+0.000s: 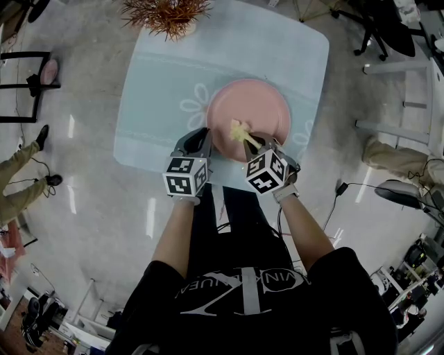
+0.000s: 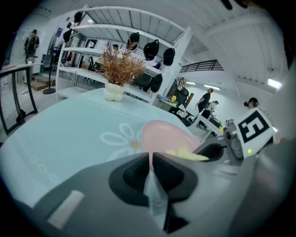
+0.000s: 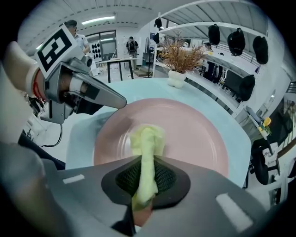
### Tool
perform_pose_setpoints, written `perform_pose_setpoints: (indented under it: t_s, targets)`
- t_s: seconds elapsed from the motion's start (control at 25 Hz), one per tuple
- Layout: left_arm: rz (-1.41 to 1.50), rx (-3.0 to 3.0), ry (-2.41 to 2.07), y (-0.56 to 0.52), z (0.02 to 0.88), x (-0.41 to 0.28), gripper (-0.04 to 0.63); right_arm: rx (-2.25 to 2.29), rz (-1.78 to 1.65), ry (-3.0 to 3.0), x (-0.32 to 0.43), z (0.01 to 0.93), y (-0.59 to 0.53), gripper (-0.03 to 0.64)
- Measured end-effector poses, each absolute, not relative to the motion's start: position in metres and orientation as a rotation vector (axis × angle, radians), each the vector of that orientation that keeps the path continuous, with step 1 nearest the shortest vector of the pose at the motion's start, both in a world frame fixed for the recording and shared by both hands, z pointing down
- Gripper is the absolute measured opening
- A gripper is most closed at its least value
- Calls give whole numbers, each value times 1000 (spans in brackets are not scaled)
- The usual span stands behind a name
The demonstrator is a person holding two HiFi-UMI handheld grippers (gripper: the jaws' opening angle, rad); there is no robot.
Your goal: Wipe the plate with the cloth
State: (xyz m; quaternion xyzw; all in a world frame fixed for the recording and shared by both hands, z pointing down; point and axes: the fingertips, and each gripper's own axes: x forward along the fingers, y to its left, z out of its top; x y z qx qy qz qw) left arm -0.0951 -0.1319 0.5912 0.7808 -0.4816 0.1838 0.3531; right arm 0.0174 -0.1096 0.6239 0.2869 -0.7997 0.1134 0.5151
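The left gripper [image 1: 205, 139] is seen closed tight on the near-left rim of the pink plate [image 1: 257, 104]. In the left gripper view the thin rim is pinched edge-on between the two dark pads [image 2: 134, 169], and the rest of the plate [image 2: 163, 135] is spread ahead of the jaws and slightly to their right. The right gripper [image 1: 262, 145] is clamped on a pale yellow cloth [image 1: 241, 132], which is bunched into a narrow roll. In the right gripper view the cloth [image 3: 145, 157] is gripped between the ribbed pads, and its free end is laid on the inner surface of the plate [image 3: 194, 134] just ahead of the jaw tips. The plate is rested on a table [image 1: 166, 83] covered in pale blue with a white flower print [image 1: 196, 105], found ahead of the left gripper's tips and a little to their left. The two grippers are held close side by side at the plate's near edge; the left gripper [image 3: 115, 102] is shown up and to the left of the right gripper's jaws. A potted plant [image 1: 166, 15] with dry reddish-brown sprigs is set at the table's far edge, well ahead of both grippers
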Motion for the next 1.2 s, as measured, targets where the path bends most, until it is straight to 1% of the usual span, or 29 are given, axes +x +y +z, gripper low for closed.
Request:
perform_pose_setpoints:
  t_s: [0.48, 0.68, 0.84, 1.2]
  targets:
    - [469, 2011, -1242, -131, 590, -95, 0, 595, 333, -1973, -13, 624, -87, 38]
    - [407, 1978, -1211, -131, 589, -95, 0, 589, 480, -2054, -17, 618, -88, 38]
    - [408, 2003, -1223, -134, 585, -99, 0, 691, 625, -2163, -16, 599, -101, 38]
    - [378, 2161, -1328, -155, 535, -105, 0, 879, 516, -2312, 2, 537, -133, 38]
